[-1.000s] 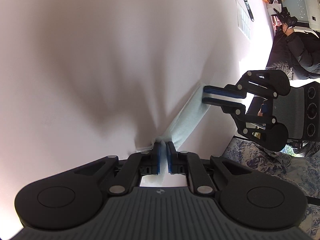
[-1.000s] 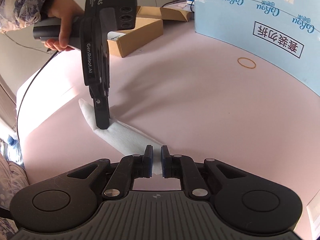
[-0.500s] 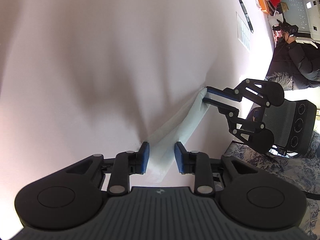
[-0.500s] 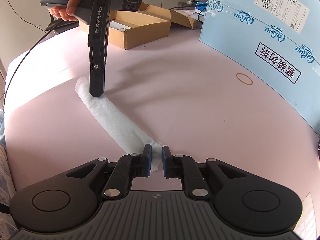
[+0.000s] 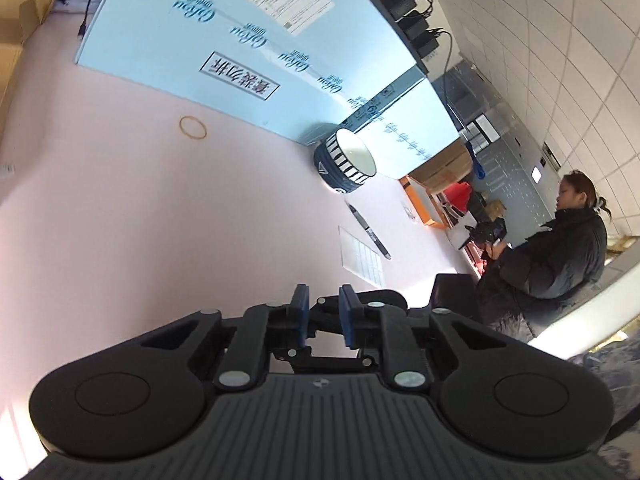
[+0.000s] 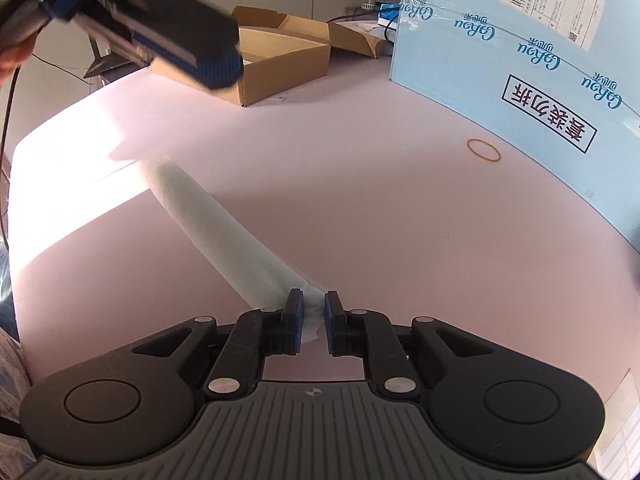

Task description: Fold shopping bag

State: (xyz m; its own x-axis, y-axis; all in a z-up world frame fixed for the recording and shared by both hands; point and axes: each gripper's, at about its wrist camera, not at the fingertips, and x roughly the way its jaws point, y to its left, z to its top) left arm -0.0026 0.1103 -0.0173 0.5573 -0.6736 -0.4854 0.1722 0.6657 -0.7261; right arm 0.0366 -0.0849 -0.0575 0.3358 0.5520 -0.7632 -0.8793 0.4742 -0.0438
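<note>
two grippers are in view over a pale pink desk. the shopping bag is white, already rolled into a long narrow strip, and lies flat on the desk, running diagonally from the sunlit patch at the far left down to the right gripper. that gripper's blue pads sit on either side of the bag's near end with a small gap showing; its jaws are opening, with the bag's end between them but not visibly squeezed. the left gripper is lifted off the desk (in the right wrist view it appears blurred at the upper left, well apart from the bag), its jaws closing with a narrow gap and nothing between them. beyond it stands a large light blue carton with a shipping label, and a dark striped mug sits just beside the carton. a rubber band lies on the desk near the carton's base. a pen and a sheet of paper lie near the mug. an open cardboard box sits at the far side. a person in a dark jacket stands beyond the desk's edge.
</note>
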